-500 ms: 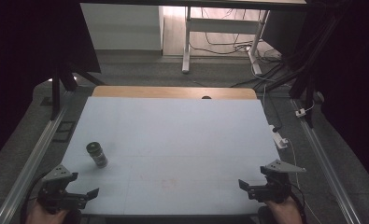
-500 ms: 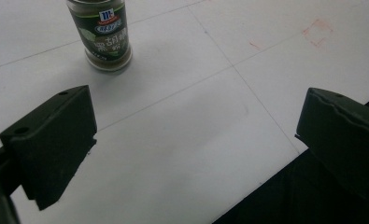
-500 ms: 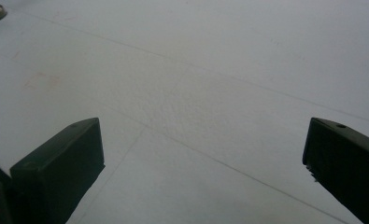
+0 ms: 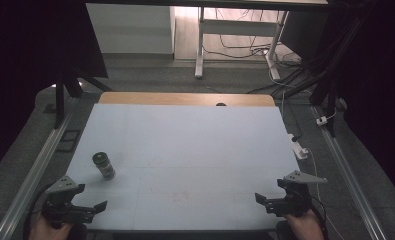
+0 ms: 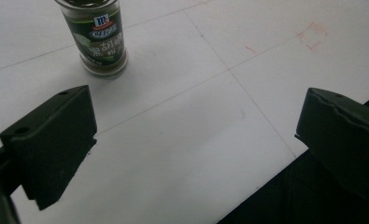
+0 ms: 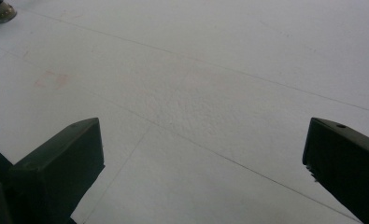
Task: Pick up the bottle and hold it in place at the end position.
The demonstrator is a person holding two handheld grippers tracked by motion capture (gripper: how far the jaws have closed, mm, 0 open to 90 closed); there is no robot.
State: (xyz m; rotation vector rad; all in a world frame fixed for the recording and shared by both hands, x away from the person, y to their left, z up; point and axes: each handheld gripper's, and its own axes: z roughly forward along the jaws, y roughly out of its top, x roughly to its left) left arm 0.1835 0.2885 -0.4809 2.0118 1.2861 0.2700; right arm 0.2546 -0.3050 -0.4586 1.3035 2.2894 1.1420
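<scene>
I've got the table (image 4: 185,145) across the middle of the high view; the spice jar (image 4: 104,165) stands upright on it at the lower left; my left gripper (image 4: 80,209) sits in the bottom-left corner, just below and left of the jar, apart from it; my right gripper (image 4: 277,200) sits at the bottom right, well apart from the jar; a power strip (image 4: 297,148) lies just off the table's right edge.

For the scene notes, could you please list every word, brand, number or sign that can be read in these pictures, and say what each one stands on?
"Mc": white letters on a red badge at the top of the label of the spice jar, seen in the left gripper view.
Two rows of pale characters below that badge on the same label: too blurred to read.
The white table carries faint reddish marks, no text.
</scene>
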